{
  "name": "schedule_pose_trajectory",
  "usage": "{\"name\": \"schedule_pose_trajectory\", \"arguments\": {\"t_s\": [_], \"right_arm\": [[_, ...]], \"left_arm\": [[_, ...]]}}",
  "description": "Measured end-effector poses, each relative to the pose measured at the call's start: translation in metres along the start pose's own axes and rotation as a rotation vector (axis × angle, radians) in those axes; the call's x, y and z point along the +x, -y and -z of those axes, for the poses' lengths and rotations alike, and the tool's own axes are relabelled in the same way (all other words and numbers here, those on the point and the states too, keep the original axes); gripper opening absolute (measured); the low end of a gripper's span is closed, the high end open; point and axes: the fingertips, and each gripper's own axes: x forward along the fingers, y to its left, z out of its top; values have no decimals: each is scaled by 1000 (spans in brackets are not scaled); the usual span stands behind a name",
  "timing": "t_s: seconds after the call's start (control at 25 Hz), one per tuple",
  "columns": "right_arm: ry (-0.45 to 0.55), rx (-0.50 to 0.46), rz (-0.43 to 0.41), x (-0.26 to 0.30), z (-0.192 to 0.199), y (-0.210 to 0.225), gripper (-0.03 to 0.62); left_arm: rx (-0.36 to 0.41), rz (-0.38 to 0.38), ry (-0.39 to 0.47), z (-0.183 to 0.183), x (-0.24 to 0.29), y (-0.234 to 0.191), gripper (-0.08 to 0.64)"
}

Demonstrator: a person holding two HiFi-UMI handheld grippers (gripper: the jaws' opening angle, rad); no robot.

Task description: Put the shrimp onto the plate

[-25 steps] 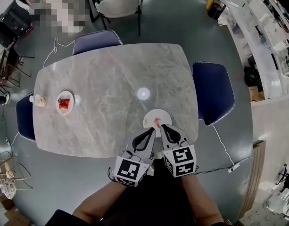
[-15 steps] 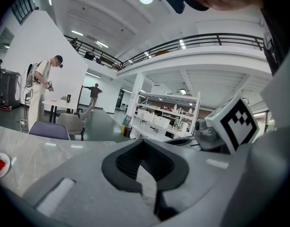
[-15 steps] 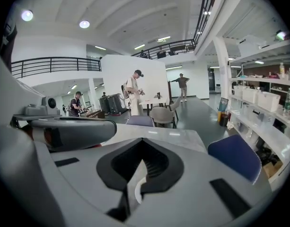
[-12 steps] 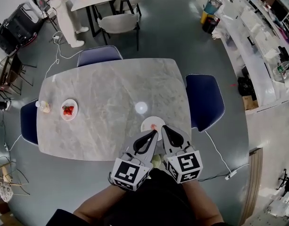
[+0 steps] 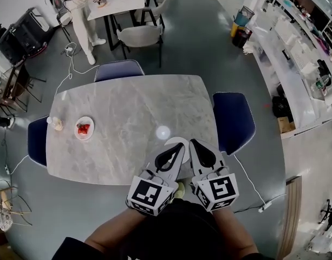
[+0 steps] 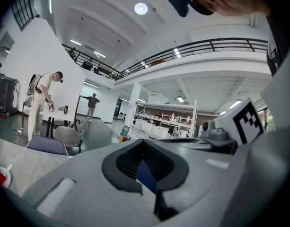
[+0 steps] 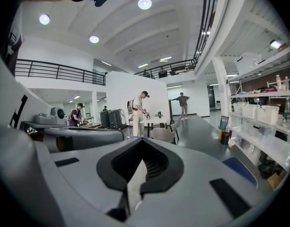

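Observation:
A white plate point(image 5: 175, 142) lies near the front right edge of the grey marble table point(image 5: 122, 112). My two grippers hang side by side above it and cover most of it. The shrimp does not show in any view. My left gripper point(image 5: 180, 147) is shut with nothing in it, its tips over the plate. My right gripper point(image 5: 193, 142) is shut and empty too, just to the right. The left gripper view shows the left gripper point(image 6: 143, 141) pointing level across the hall, and the right gripper point(image 7: 144, 139) does the same in its own view.
A second small plate with red food point(image 5: 84, 129) and a small bottle point(image 5: 57, 124) stand at the table's left end. Blue chairs point(image 5: 233, 121) stand around the table. A person point(image 5: 82, 4) stands at a far table.
The shrimp showed on the near plate before; the grippers now cover that spot. Both grippers stayed shut and side by side, looming larger over the plate, and the table has shifted in the head view.

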Motion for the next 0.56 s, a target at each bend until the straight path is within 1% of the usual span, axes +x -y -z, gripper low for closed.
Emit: {"name": "schedule_pose_trajectory", "arguments": {"t_s": [0.28, 0.56], "right_arm": [[19, -15, -2, -8, -9, -2, 0], [24, -20, -11, -16, -12, -3, 0]], "left_arm": [[8, -4, 21, -8, -3, 6, 8], [16, -8, 21, -9, -5, 14, 8]]}}
